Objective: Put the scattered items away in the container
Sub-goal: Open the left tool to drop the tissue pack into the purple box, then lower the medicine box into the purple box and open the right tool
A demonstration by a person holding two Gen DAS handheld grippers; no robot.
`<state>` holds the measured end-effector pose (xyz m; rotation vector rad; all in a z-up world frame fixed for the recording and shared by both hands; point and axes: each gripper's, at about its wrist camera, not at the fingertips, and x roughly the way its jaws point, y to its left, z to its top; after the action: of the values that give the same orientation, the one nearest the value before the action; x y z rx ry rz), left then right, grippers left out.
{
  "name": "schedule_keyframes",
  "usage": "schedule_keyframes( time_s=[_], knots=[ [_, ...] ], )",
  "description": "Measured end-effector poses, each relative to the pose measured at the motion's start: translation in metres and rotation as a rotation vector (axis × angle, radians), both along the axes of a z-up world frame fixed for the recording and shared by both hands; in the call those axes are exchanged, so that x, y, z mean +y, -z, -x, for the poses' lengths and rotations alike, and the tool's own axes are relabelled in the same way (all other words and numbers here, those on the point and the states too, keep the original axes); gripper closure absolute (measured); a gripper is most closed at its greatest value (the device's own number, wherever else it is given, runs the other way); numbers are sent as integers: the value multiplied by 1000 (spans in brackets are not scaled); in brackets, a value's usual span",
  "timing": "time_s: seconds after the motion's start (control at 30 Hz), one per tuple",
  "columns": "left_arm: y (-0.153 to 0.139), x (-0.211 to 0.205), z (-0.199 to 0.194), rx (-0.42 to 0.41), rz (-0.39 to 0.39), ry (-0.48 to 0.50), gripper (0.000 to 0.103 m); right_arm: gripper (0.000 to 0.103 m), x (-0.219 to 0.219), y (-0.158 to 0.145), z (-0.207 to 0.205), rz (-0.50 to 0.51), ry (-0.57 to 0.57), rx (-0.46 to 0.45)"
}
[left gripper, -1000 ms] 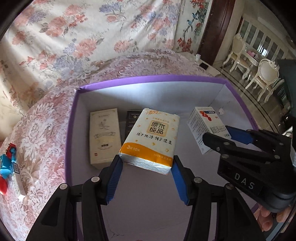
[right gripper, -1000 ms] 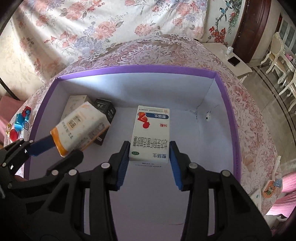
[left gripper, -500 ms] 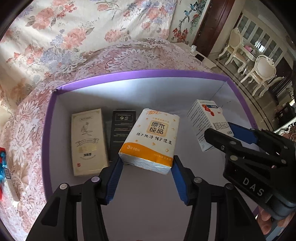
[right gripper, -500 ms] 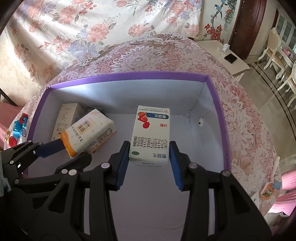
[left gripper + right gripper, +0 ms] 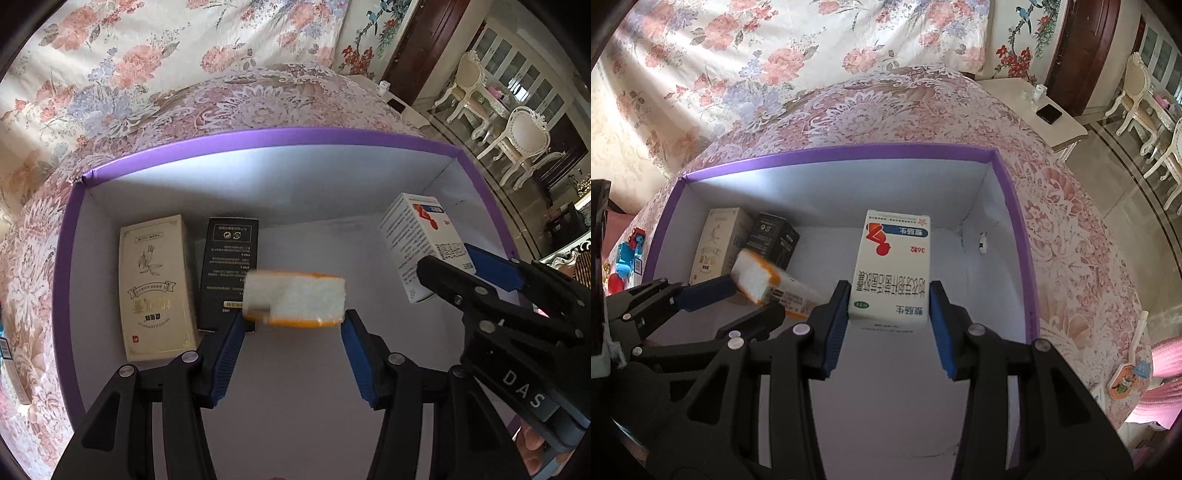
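Both grippers hang over the purple-rimmed box [image 5: 258, 138], which also shows in the right wrist view [image 5: 831, 153]. The orange and white tissue pack [image 5: 295, 299] is blurred, tipped end-on, just off the tips of my left gripper [image 5: 293, 323], whose jaws stand apart; it looks loose. The pack also shows in the right wrist view [image 5: 768, 286]. My right gripper [image 5: 889, 299] is shut on a white medicine box [image 5: 892, 266] with red and blue print, held above the box floor; it shows at the right of the left wrist view [image 5: 421, 243].
A cream box [image 5: 157, 284] and a black box [image 5: 227, 266] lie on the container floor at the left. Small toys [image 5: 626, 254] lie on the lace cloth left of the container. A side table [image 5: 1034, 107] and chairs stand at the right.
The left gripper's jaws have spread and the tissue pack has tipped and dropped out of them, blurred in motion. The right gripper still holds the medicine box, moved slightly farther over the container.
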<state>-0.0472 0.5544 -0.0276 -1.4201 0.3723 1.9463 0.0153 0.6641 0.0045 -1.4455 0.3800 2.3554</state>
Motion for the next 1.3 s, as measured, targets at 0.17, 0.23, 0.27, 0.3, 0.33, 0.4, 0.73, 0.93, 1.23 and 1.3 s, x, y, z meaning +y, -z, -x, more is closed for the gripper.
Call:
schedule_keyframes(
  time_s=[0.17, 0.23, 0.27, 0.3, 0.33, 0.4, 0.73, 0.93, 1.23, 1.3],
  knots=[
    [-10, -9, -3, 24, -9, 3, 39, 58, -2, 4, 1, 6, -7, -13],
    [-15, -15, -5, 39, -17, 5, 34, 58, -4, 8, 2, 10, -16, -23],
    [-18, -17, -5, 46, -20, 1, 34, 58, -6, 9, 3, 10, -19, -28],
    [-20, -20, -5, 55, -24, -2, 34, 58, -8, 10, 4, 12, -24, -31],
    [-23, -22, -4, 63, -27, -5, 34, 58, -9, 11, 5, 14, -28, -35],
    [-26, -29, -4, 77, -34, -14, 34, 58, -13, 12, 6, 5, -34, -47],
    [-31, -67, -4, 61, -89, -45, 33, 57, -11, 24, -8, -38, -36, -148],
    [-34, -79, -5, 57, -112, -46, 33, 57, -16, 25, -15, -34, -49, -198],
    [-45, -88, -11, 78, -133, -7, 33, 57, -34, 31, -23, -54, -99, -284],
    [-43, -86, -11, 74, -131, 3, 33, 57, -43, 30, -24, -38, -131, -289]
  ],
)
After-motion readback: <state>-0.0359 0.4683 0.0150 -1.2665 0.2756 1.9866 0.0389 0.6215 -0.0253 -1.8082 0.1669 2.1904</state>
